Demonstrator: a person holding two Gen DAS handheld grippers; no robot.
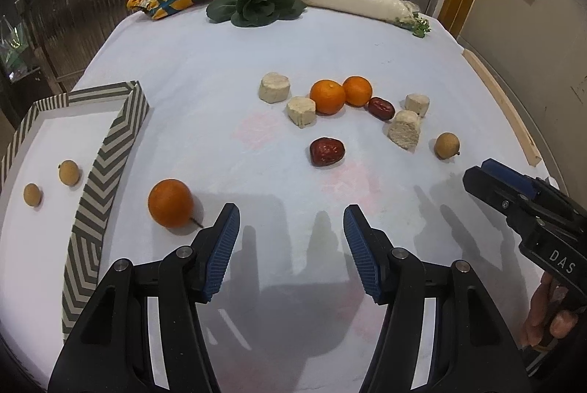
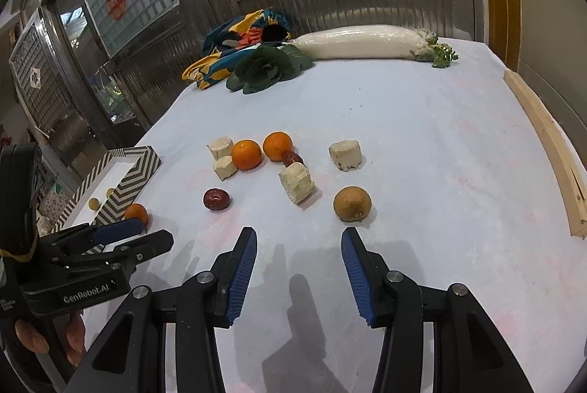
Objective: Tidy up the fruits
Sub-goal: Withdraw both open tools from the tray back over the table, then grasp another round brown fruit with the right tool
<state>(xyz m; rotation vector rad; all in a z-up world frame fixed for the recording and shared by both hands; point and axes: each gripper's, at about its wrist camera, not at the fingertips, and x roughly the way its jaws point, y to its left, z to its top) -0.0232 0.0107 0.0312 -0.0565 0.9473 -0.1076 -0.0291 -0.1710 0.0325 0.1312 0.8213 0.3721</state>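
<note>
Both tools gape empty: left tool (image 1: pixel 291 224); right tool (image 2: pixel 299 246); longan (image 2: pixel 352 204) at one o'clock could roll off the counter (image 2: pixel 422 143) if nudged.

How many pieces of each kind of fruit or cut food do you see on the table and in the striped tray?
Oranges: 3
Longans: 3, two of them in the striped tray
Red dates: 2
Pale cut chunks: 4
Total: 12

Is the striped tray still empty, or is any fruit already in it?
Not empty: two small tan fruits lie inside the striped tray; the nearest orange sits outside its wall.
</note>
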